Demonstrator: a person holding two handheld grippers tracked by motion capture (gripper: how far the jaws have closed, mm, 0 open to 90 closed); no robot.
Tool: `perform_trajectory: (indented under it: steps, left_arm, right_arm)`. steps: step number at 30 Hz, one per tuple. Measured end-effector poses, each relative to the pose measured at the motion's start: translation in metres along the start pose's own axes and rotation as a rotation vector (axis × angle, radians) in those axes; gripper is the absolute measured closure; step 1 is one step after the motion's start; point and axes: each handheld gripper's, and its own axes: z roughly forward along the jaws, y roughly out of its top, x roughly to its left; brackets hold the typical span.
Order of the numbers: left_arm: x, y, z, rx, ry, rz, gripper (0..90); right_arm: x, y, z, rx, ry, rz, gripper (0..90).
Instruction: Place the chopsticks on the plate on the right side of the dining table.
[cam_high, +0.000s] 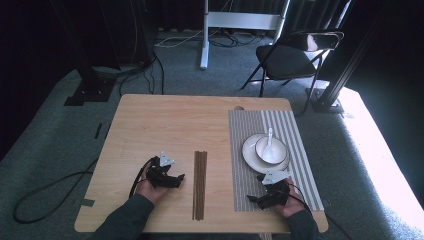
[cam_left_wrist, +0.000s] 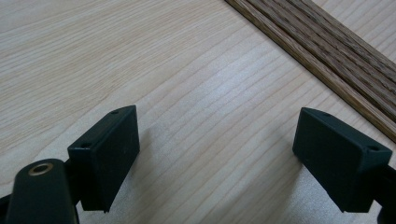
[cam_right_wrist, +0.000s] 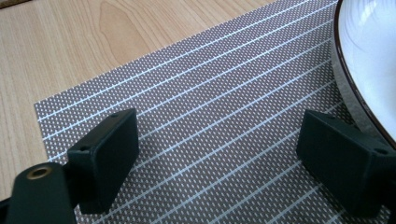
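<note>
Dark wooden chopsticks (cam_high: 199, 184) lie side by side along the middle of the table, and they cross the top right corner (cam_left_wrist: 327, 51) of the left gripper view. My left gripper (cam_high: 179, 178) rests just left of them, open, with bare wood between its jaws (cam_left_wrist: 217, 158). A striped grey placemat (cam_high: 250, 130) lies on the right and carries a white plate (cam_high: 247, 155) with a bowl (cam_high: 271, 150) and a white spoon (cam_high: 270, 136) in it. My right gripper (cam_high: 254, 200) sits on the mat's near part, open over the weave (cam_right_wrist: 217, 158), with the plate's rim (cam_right_wrist: 355, 88) at its right.
The light wooden table (cam_high: 165, 125) has free surface at the back and left. A black folding chair (cam_high: 292, 57) stands on the carpet beyond the far right corner. Cables (cam_high: 55, 192) trail over the floor at the left.
</note>
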Motion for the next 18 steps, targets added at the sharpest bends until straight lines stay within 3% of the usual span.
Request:
perform_trajectory:
  steps: [18]
  left_arm:
    - [0.0008,-0.0010,-0.0005,-0.008,-0.008,0.010,15.7]
  right_arm:
    - [-0.0001,0.0000,0.0000,0.000,0.000,-0.001,12.3]
